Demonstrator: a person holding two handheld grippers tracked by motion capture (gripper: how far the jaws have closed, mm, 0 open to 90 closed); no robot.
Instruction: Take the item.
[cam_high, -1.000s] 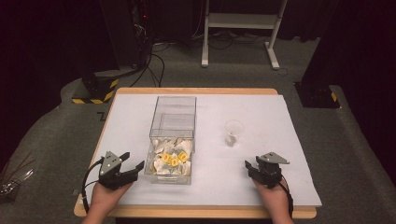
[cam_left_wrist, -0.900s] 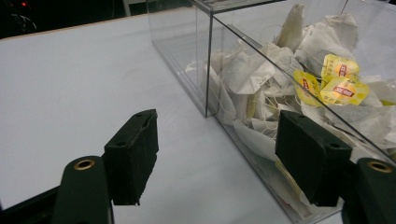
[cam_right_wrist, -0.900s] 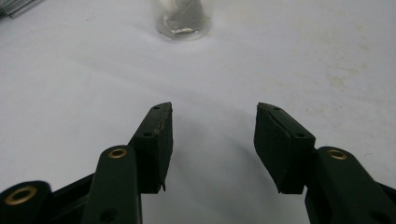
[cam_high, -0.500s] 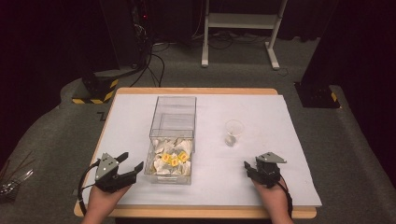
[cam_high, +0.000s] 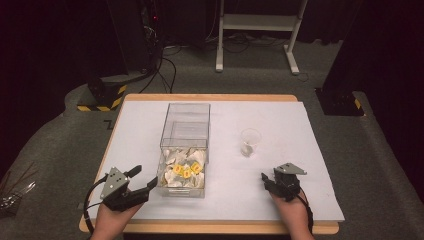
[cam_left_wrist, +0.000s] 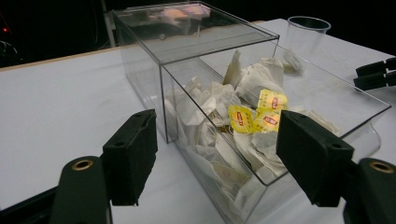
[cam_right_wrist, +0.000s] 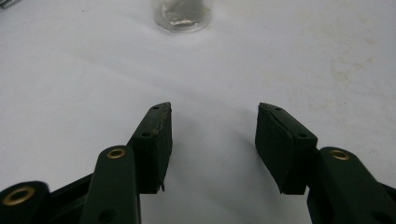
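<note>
A clear plastic box (cam_high: 186, 125) stands left of centre on the white table, and tea bags (cam_high: 184, 167), some with yellow tags, fill its near half. In the left gripper view the tea bags (cam_left_wrist: 247, 116) lie just beyond the jaws. My left gripper (cam_high: 144, 176) is open beside the box's near left corner, holding nothing, and the same open left gripper (cam_left_wrist: 217, 128) faces the box. A clear cup (cam_high: 250, 141) holding one tea bag stands right of the box. My right gripper (cam_high: 265, 181) is open near the front edge; the open right gripper (cam_right_wrist: 212, 109) hovers over bare table, with the cup (cam_right_wrist: 183, 11) ahead.
The table's wooden edge (cam_high: 200, 227) runs along the front. White table surface (cam_high: 280, 120) lies around the cup. On the floor behind are a white stand (cam_high: 260, 30), cables and a black-and-yellow base (cam_high: 100, 97). The right gripper's jaws (cam_left_wrist: 376, 74) show at the far right of the left gripper view.
My left gripper has shifted slightly left and toward the near edge. The right gripper has stayed put.
</note>
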